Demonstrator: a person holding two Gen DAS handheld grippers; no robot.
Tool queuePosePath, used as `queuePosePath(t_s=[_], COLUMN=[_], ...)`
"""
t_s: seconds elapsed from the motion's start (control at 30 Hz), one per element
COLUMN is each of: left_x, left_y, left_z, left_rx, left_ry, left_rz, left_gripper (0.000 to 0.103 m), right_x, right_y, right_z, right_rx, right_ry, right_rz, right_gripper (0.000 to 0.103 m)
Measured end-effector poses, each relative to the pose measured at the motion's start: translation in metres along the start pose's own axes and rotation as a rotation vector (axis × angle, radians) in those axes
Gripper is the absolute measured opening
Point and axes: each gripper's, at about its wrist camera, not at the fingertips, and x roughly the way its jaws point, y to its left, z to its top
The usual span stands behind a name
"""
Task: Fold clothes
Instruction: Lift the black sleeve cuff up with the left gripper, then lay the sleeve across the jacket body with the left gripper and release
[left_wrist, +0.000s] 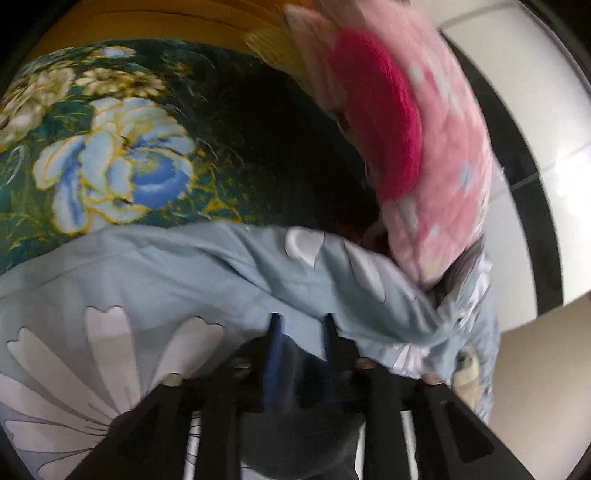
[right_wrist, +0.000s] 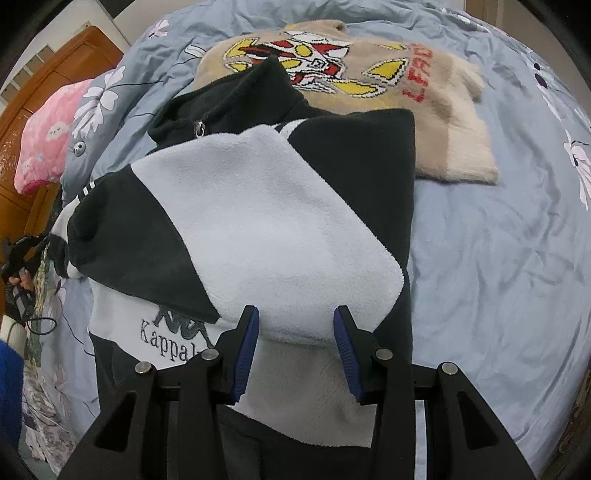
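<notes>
Bed (right_wrist: 498, 258), blue floral sheet: fleece (right_wrist: 258, 221) lies folded near, sweater (right_wrist: 424, 110) far. Soft, thick, light; take by hem corners. Right claw (right_wrist: 295, 345) wide; left claw (left_wrist: 301, 332) narrow, apparently empty.

I see the jacket (right_wrist: 236, 206) lying near on the bed (right_wrist: 498, 258), the sweater (right_wrist: 369, 92) behind it, the pillow (right_wrist: 48, 136) far left.

left claw (left_wrist: 301, 321) motion-blurred, its grip indiscernible behind dark cloth (left_wrist: 295, 417)
</notes>
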Motion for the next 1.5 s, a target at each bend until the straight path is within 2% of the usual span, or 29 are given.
queuePosePath(t_s=[0.03,0.1,0.23,0.3,0.37,0.4,0.43,0.47,0.53,0.6,0.7,0.77,0.83,0.93,1.03,1.17,1.27,1.4,1.5], left_x=[-0.005,-0.01,0.012,0.02,0.023,0.024,0.025,0.024,0.018,0.008,0.006,0.003,-0.005,-0.033,-0.076,-0.119,-0.13,-0.114,-0.079], left_y=[0.006,0.023,0.048,0.052,0.052,0.051,0.05,0.048,0.044,0.043,0.035,0.025,0.004,-0.046,-0.117,-0.221,-0.294,-0.372,-0.412], left_z=[-0.003,-0.016,-0.044,-0.05,-0.048,-0.045,-0.042,-0.038,-0.029,-0.019,-0.013,-0.014,-0.017,-0.025,-0.042,-0.087,-0.129,-0.203,-0.264], left_rx=[-0.005,-0.018,-0.056,-0.098,-0.144,-0.154,-0.157,-0.156,-0.147,-0.141,-0.096,-0.072,-0.024,0.11,0.305,0.542,0.668,0.81,0.851], left_ry=[-0.007,0.0,0.105,0.094,0.058,0.045,0.035,0.02,-0.021,-0.066,-0.05,-0.042,-0.059,-0.11,-0.188,-0.254,-0.244,-0.202,-0.098], left_rz=[-0.005,-0.027,0.002,-0.02,-0.073,-0.073,-0.058,-0.039,-0.004,0.018,0.099,0.12,0.123,0.104,0.047,-0.06,-0.146,-0.249,-0.31], left_gripper=[0.059,0.061,0.061,0.06,0.059,0.052,0.025,0.016,0.01,0.01,0.01,0.01,0.01,0.01,0.01,0.01,0.01,0.01,0.01], right_x=[0.001,0.002,0.008,0.01,0.008,0.007,0.006,0.005,0.004,0.004,0.005,0.005,0.002,-0.007,-0.015,-0.026,-0.032,-0.041,-0.049], right_y=[0.0,0.0,0.002,0.002,0.003,0.003,0.003,0.003,0.003,0.001,-0.002,-0.004,-0.006,-0.012,-0.017,-0.019,-0.026,-0.045,-0.064], right_z=[0.0,-0.002,-0.003,-0.002,-0.001,-0.001,0.0,0.0,0.001,0.0,0.0,0.0,0.001,0.0,-0.002,-0.007,-0.011,-0.016,-0.021], right_rx=[0.001,-0.003,-0.004,0.003,0.001,-0.001,-0.003,-0.005,-0.004,0.005,0.019,0.03,0.042,0.058,0.079,0.091,0.107,0.161,0.193], right_ry=[0.0,-0.004,0.002,0.004,0.003,0.002,0.001,0.001,-0.001,-0.002,-0.005,-0.007,-0.018,-0.041,-0.072,-0.11,-0.135,-0.18,-0.212], right_rz=[0.001,0.001,-0.003,-0.005,-0.004,-0.004,-0.003,-0.003,-0.001,0.002,0.007,0.013,0.028,0.052,0.088,0.131,0.158,0.2,0.214], right_gripper=[0.043,0.043,0.043,0.043,0.043,0.043,0.043,0.043,0.043,0.043,0.043,0.043,0.043,0.043,0.043,0.043,0.043,0.043,0.043])
